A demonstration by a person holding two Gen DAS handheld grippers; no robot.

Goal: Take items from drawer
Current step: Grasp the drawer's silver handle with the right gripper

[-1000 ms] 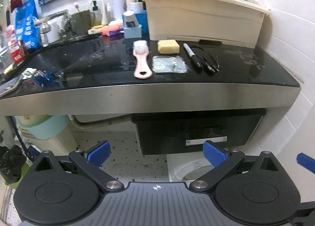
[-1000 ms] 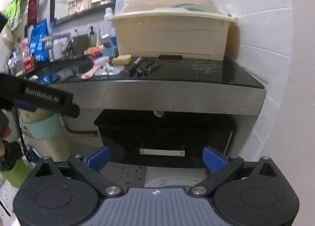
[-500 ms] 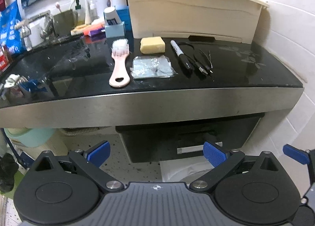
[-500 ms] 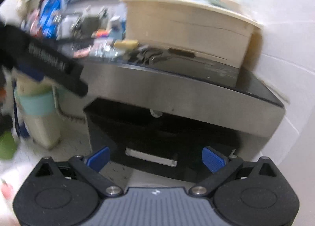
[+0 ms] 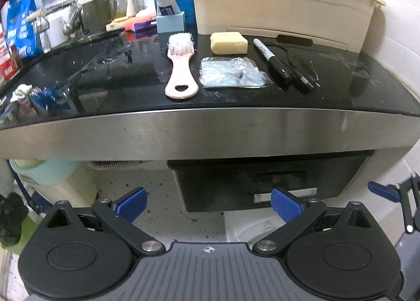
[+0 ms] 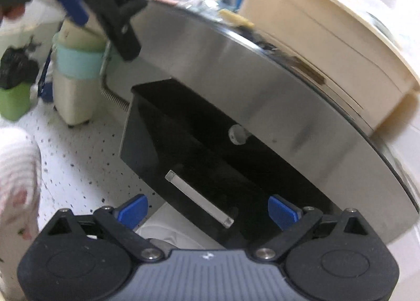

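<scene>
On the black counter (image 5: pixel 341 86), from left to right, lie a pink brush (image 5: pixel 181 65), a clear plastic packet (image 5: pixel 231 73), a yellow soap bar (image 5: pixel 229 43), a black marker (image 5: pixel 270 57) and a dark cable (image 5: pixel 302 73). Whether these came out of the drawer cannot be told. Below the steel edge sits the black drawer (image 6: pixel 204 159) with its silver handle (image 6: pixel 199 198); its inside is too dark to read.

The left gripper (image 5: pixel 208 202) hangs level before the counter front, its blue pads spread wide and holding nothing. The right gripper (image 6: pixel 207 210) is rolled to one side and points at the handle, also wide apart and empty; its view is blurred.

Judged risk: approaching tilted, the right pads could meet the thin bar askew and slip off, or knock the drawer front. Any reach inside would be blind in that darkness.
</scene>
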